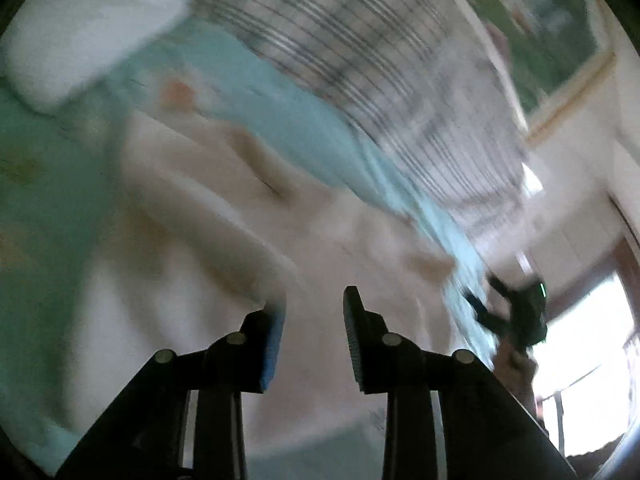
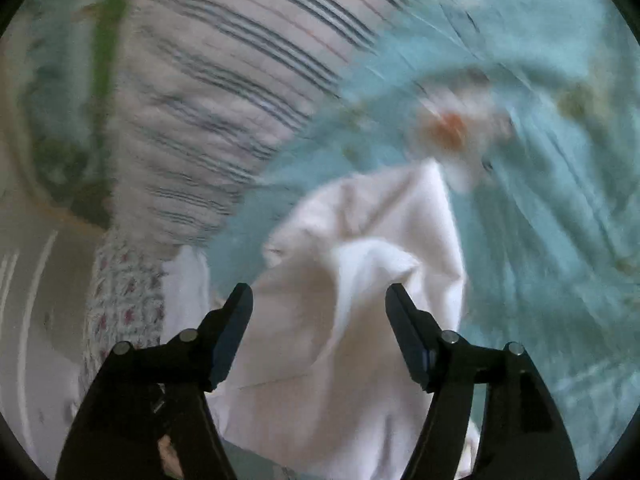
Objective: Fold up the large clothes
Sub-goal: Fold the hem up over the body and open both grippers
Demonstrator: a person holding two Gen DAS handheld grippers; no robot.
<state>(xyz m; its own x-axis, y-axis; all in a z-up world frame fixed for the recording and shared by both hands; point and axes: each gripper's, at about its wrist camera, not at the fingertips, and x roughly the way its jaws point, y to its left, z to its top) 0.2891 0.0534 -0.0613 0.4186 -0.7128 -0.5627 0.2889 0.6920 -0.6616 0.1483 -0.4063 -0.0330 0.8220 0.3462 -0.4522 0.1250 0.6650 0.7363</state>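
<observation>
Right wrist view: your right gripper (image 2: 320,332) open, empty over white garment (image 2: 360,280); left gripper (image 1: 314,336) part-open, empty. Pick corners before closing.

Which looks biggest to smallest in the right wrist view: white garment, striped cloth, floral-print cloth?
1. White garment, though nearness to the camera inflates it.
2. Striped cloth, close behind.
3. Floral-print cloth, clearly smallest.

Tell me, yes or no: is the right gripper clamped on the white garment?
No. In the right wrist view the right gripper stands open, and the white garment lies beyond and below its fingers, unpinched.
</observation>
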